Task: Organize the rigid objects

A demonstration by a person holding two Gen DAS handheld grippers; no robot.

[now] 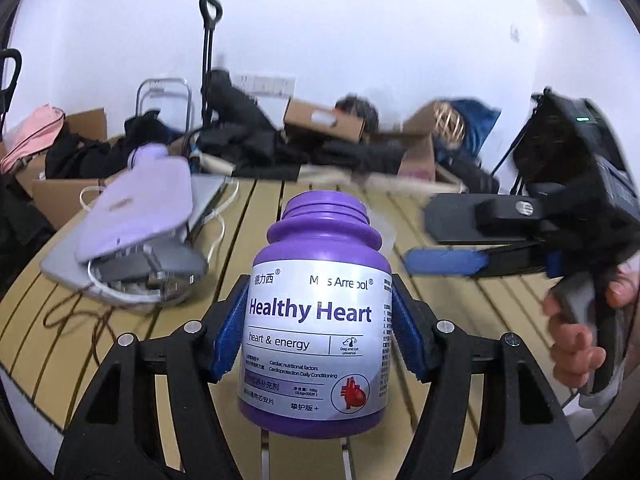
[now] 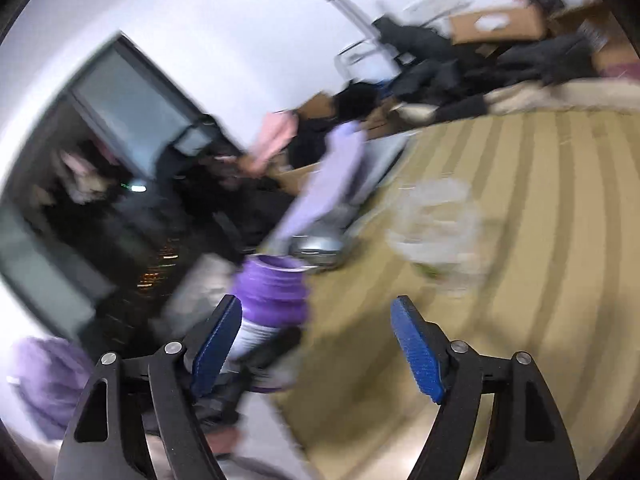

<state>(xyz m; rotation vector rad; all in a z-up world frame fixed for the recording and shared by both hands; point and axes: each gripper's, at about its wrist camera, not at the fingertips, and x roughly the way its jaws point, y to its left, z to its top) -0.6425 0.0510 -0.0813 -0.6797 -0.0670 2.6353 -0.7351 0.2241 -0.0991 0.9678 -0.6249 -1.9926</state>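
Observation:
My left gripper (image 1: 320,320) is shut on a purple "Healthy Heart" pill bottle (image 1: 318,320). The bottle stands upright, has no cap on, and is held just above the yellow slatted table (image 1: 460,320). The bottle also shows blurred in the right wrist view (image 2: 270,300), to the left of my right gripper (image 2: 320,336). My right gripper is open and empty above the table; it shows in the left wrist view (image 1: 444,260) at the right, held by a hand. A blurred clear plastic piece (image 2: 436,228) lies on the table ahead of it.
A lilac pouch (image 1: 136,204) lies on a grey laptop (image 1: 120,264) with white and brown cables at the table's left. A black stand base (image 1: 452,216) sits at the right. Cardboard boxes (image 1: 324,120), dark clothes and a trolley crowd the back.

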